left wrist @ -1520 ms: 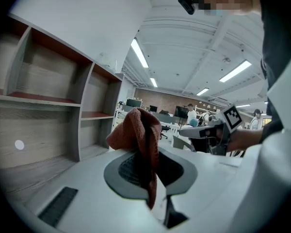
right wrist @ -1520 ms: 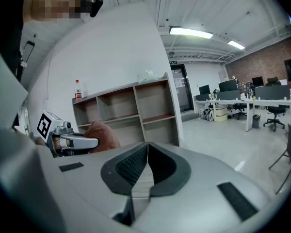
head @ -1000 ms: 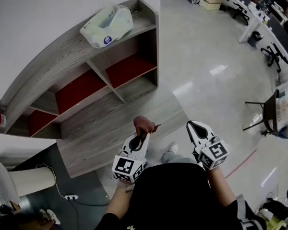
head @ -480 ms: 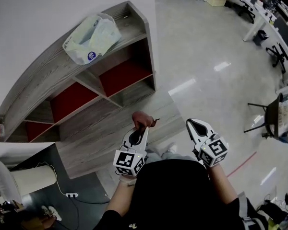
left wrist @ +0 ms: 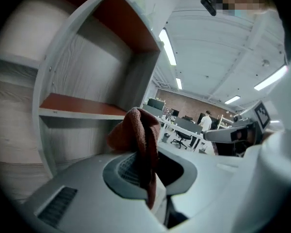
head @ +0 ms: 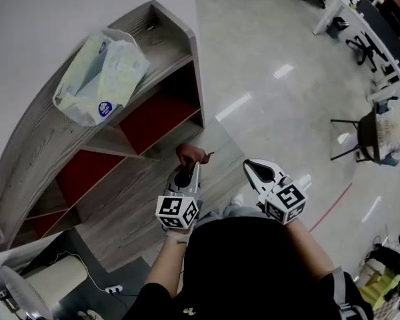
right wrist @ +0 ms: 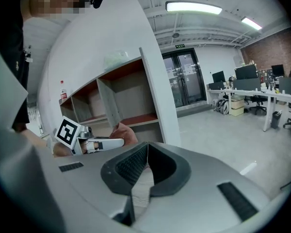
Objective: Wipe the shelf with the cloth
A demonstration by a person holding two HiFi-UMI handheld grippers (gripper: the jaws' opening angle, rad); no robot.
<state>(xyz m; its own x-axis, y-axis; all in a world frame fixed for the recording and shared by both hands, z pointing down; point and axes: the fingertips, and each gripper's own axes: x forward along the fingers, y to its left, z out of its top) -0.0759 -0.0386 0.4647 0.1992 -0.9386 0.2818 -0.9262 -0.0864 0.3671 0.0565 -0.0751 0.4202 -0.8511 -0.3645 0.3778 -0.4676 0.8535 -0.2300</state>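
A grey wooden shelf unit with red back panels stands against the white wall. My left gripper is shut on a reddish-brown cloth, held in front of the lower shelf board. The cloth hangs bunched between the jaws, with the shelf compartment just behind it. To the right my right gripper is shut with nothing in it, jaws closed tip to tip. From the right gripper view the left gripper and cloth show before the shelf.
A white plastic bag lies on the shelf's top board. A polished grey floor stretches to the right, with a black chair and office desks further off. A white cylinder and a power strip sit at lower left.
The view has swung so the shelf sits further left and steeper. Both grippers have shifted slightly up and left with the cloth, closer to the lower shelf.
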